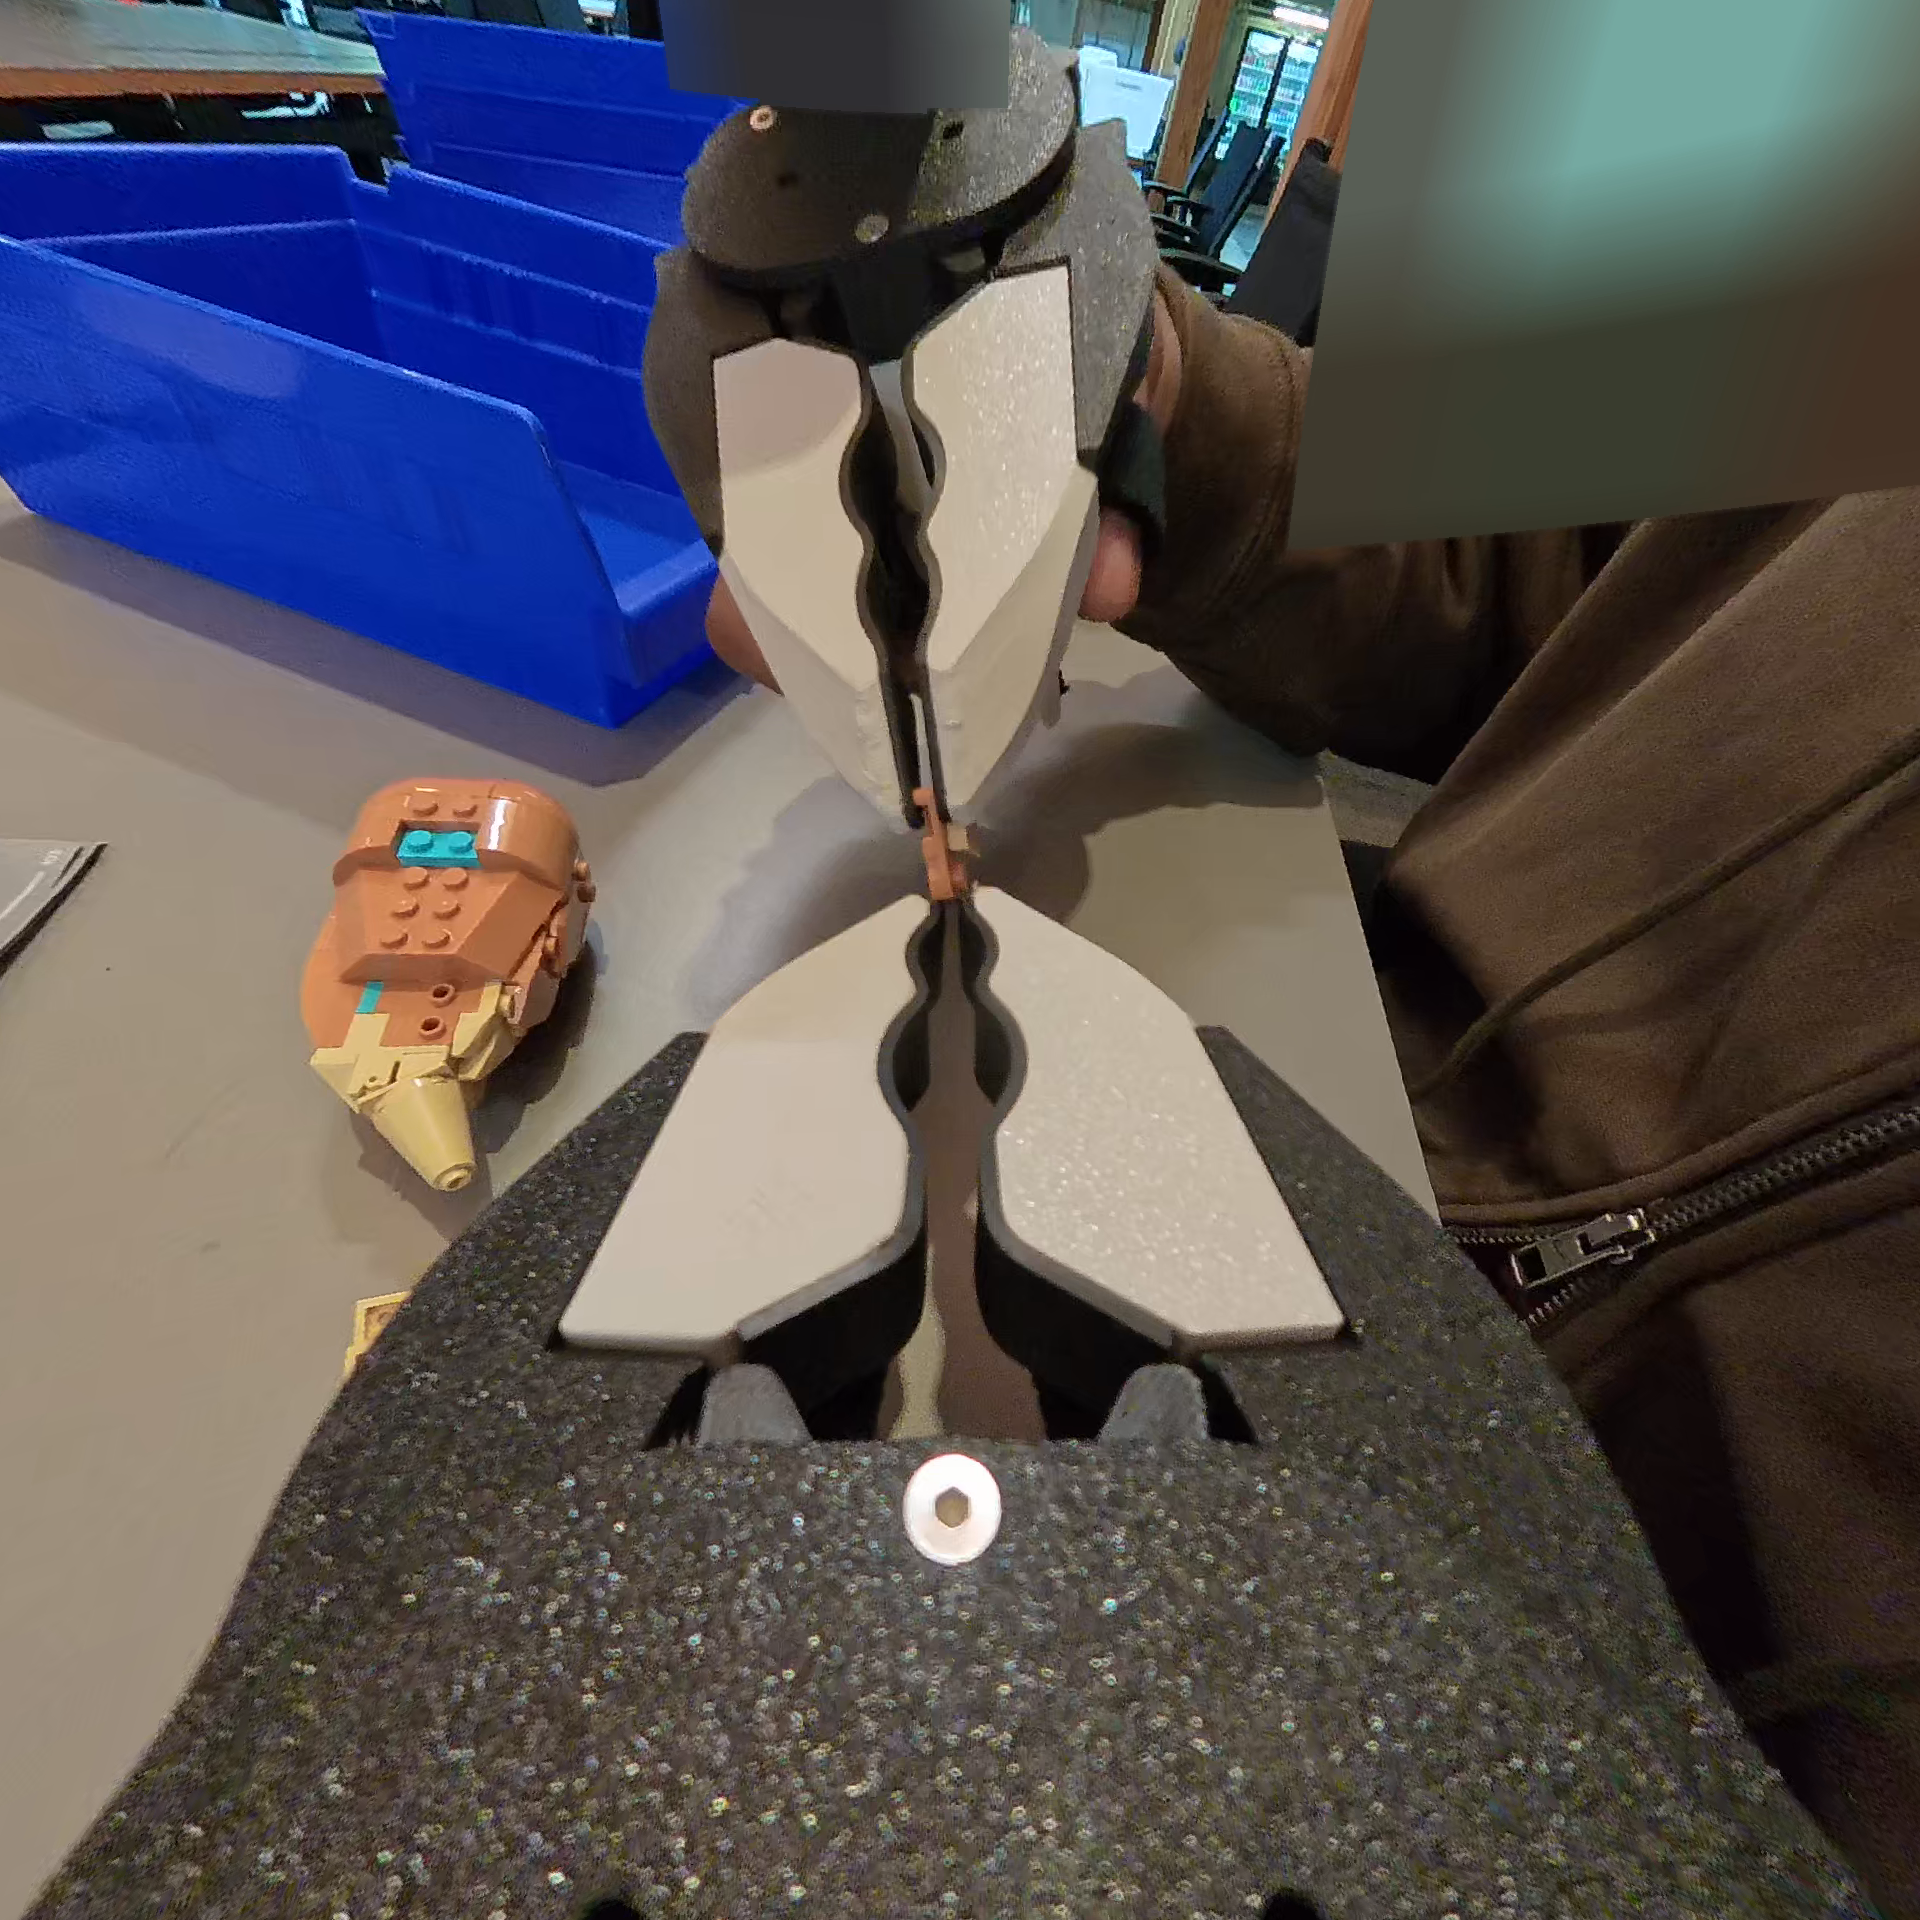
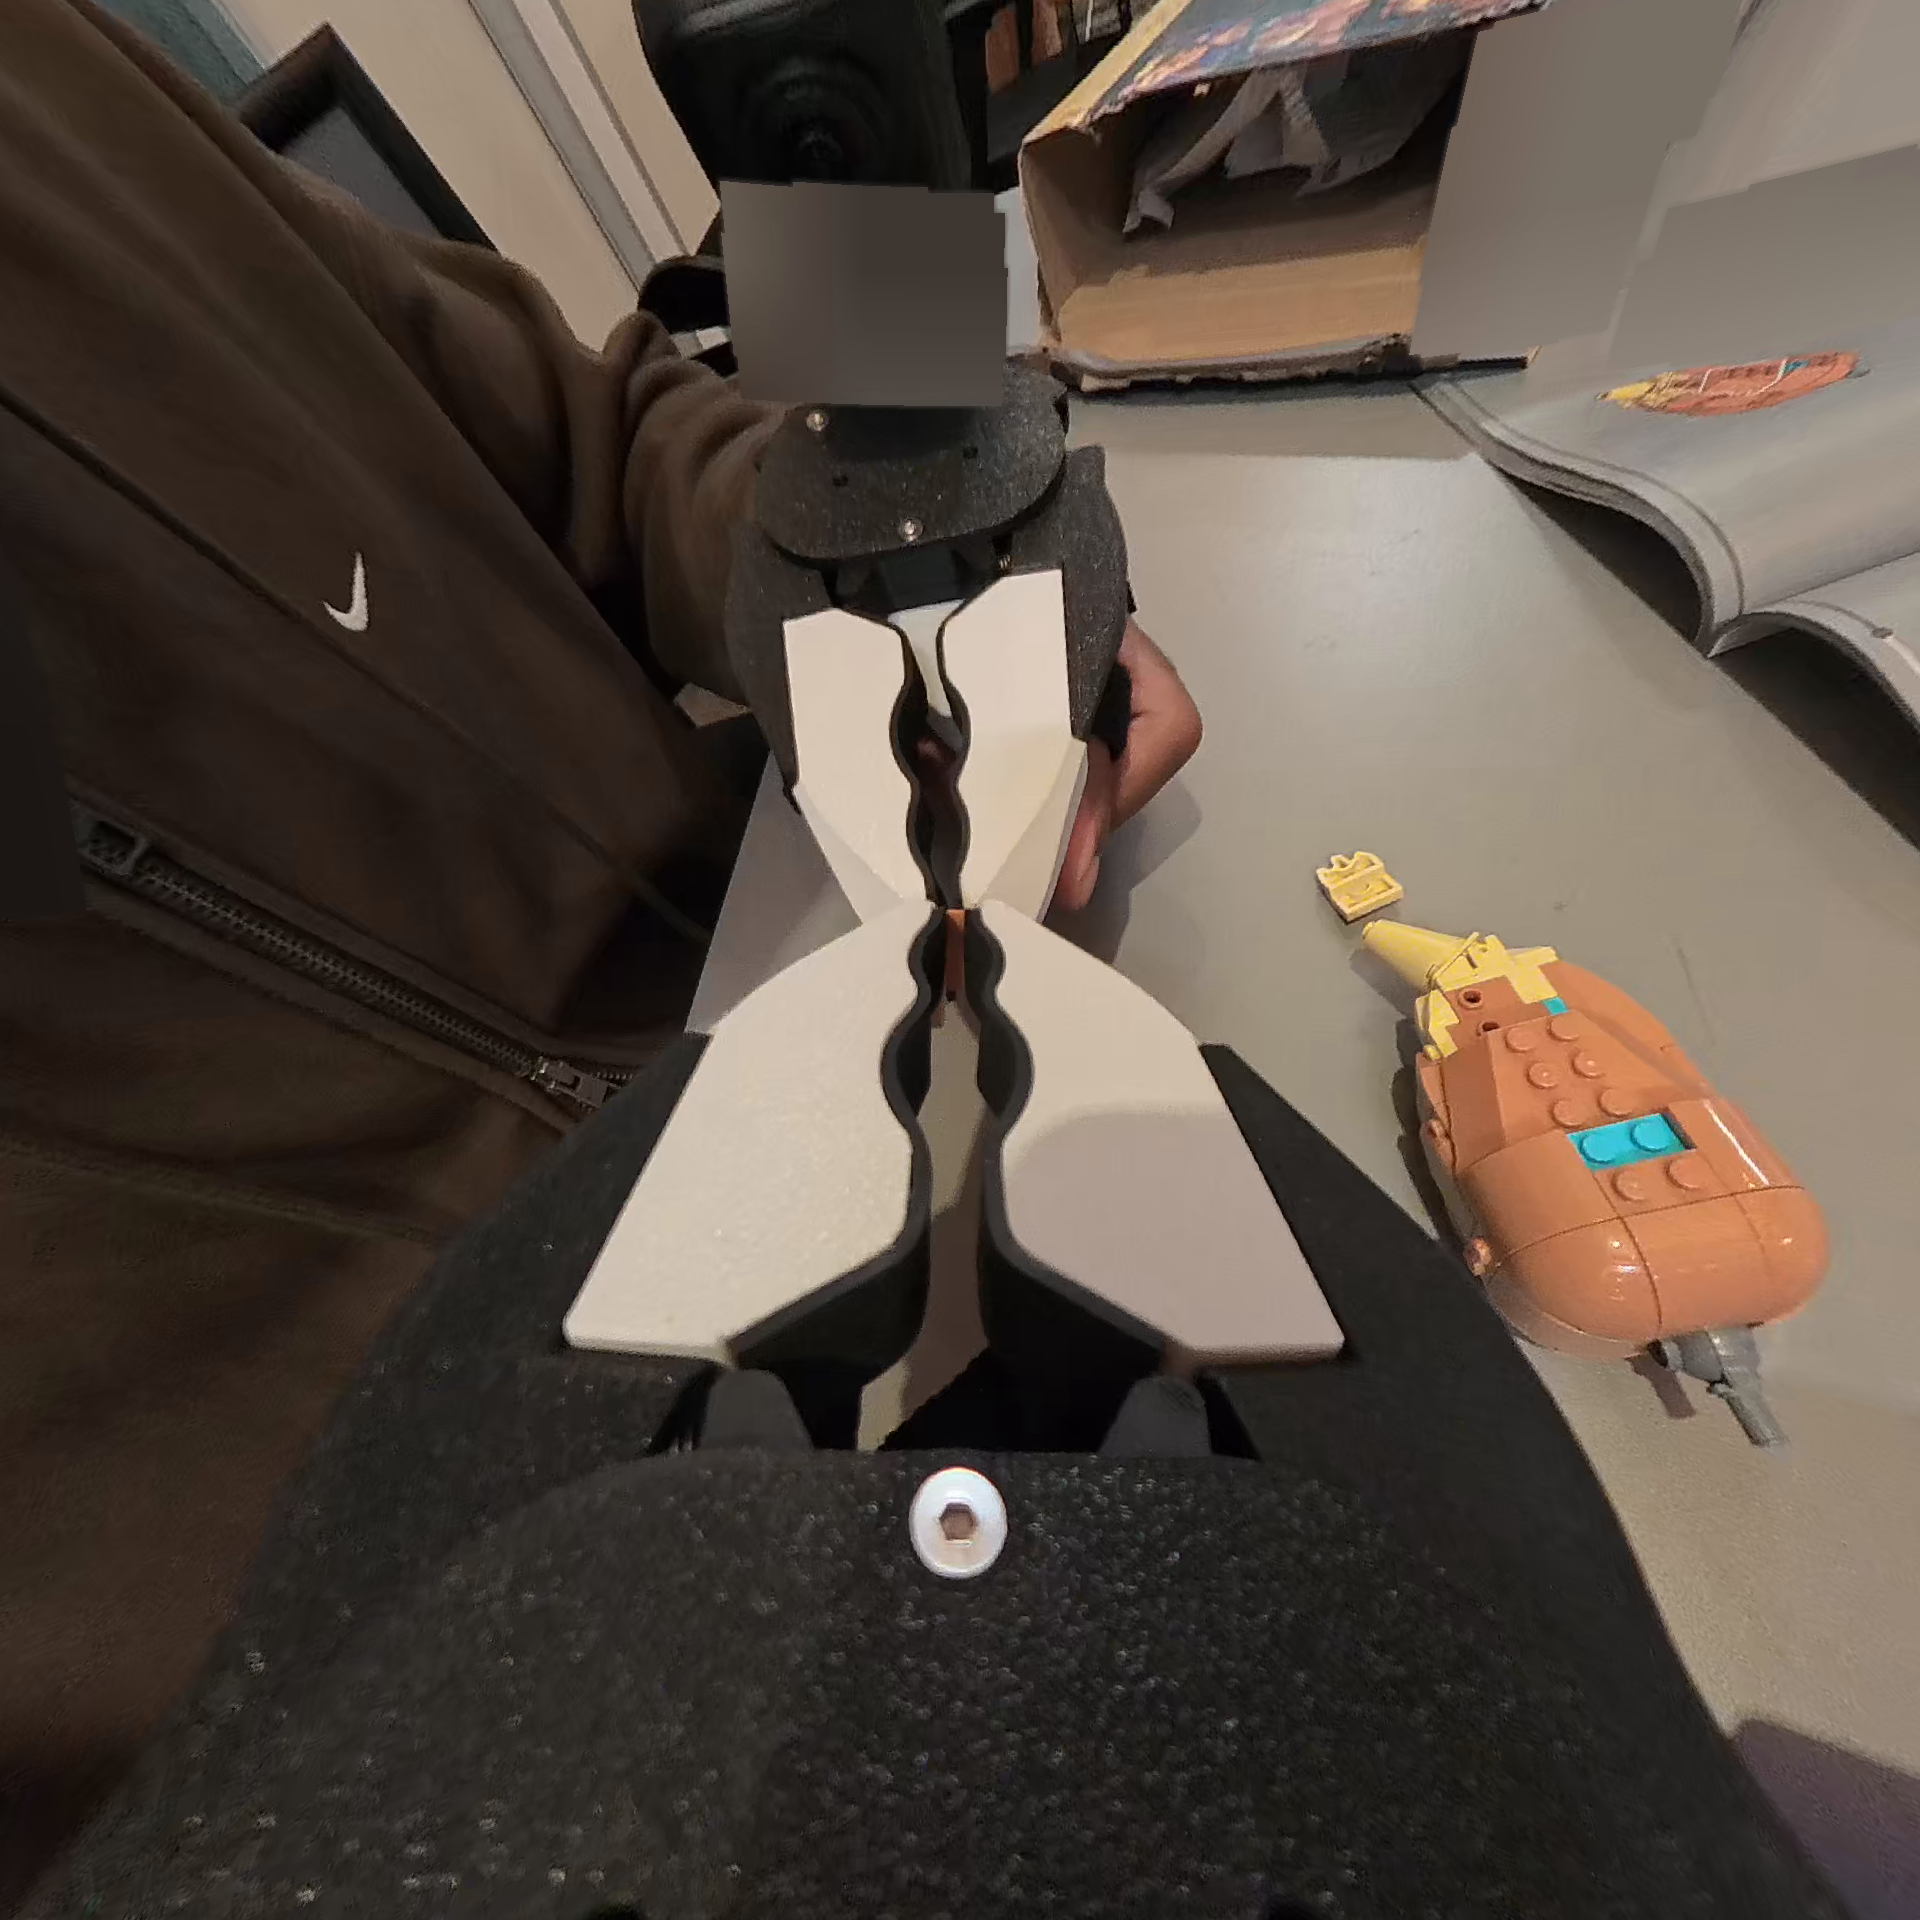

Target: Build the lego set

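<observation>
Joining two tiny brown pieces tip to tip, above the near edge of the grey table [image 1: 260, 1195]. Left hand-held gripper [image 1: 948, 906] closed almost fully, pinching a small brown piece [image 1: 943, 871] at its very tips. Right hand-held gripper [image 2: 954, 920] likewise nearly closed on a second brown piece [image 2: 954, 961], facing the left one head-on, the two pieces touching or just apart; hard to tell which. Best done slowly: line up the studs squarely, press straight along the shared axis, keep both grips firm so neither sliver twists or pops loose. Partly built brown model [image 1: 447, 956] lying on its side on the table, well apart, beside the blue bins [image 1: 312, 436]. Small tan piece [image 2: 1359, 883] near its cone tip.
</observation>
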Motion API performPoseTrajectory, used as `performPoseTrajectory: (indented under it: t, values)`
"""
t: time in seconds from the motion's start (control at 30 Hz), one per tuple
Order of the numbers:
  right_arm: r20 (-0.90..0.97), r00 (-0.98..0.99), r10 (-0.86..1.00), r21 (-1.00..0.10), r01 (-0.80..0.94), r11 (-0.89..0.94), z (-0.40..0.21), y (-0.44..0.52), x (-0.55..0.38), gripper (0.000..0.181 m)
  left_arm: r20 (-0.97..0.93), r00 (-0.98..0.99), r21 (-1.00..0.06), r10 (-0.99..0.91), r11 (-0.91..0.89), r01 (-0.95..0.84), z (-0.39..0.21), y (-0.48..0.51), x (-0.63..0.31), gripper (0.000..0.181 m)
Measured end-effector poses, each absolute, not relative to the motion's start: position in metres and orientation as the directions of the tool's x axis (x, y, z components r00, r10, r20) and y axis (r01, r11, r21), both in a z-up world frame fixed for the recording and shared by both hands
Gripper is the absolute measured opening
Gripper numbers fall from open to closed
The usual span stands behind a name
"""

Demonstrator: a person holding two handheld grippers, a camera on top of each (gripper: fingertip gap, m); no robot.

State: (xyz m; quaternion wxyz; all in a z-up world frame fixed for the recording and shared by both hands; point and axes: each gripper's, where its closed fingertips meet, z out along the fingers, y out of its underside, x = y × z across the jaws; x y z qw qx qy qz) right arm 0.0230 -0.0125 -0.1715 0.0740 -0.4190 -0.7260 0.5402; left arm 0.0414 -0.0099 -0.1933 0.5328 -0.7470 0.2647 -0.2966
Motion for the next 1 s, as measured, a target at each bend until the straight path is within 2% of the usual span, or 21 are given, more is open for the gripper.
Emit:
performPoseTrajectory:
  t: [0.67,1.0]
  values:
    - [-0.332,-0.632,0.7,-0.836,0.54,0.091,-0.1741,-0.0114,0.0238,0.003,0.283,0.646,-0.918,-0.709,-0.396,-0.033,-0.1968,-0.0075,0.0456,0.004]
    - [-0.337,-0.633,0.697,-0.836,0.542,0.088,-0.175,-0.0126,0.0233,0.003,0.285,0.663,-0.912,-0.692,-0.41,-0.036,-0.1994,-0.0047,0.0439,0.014]
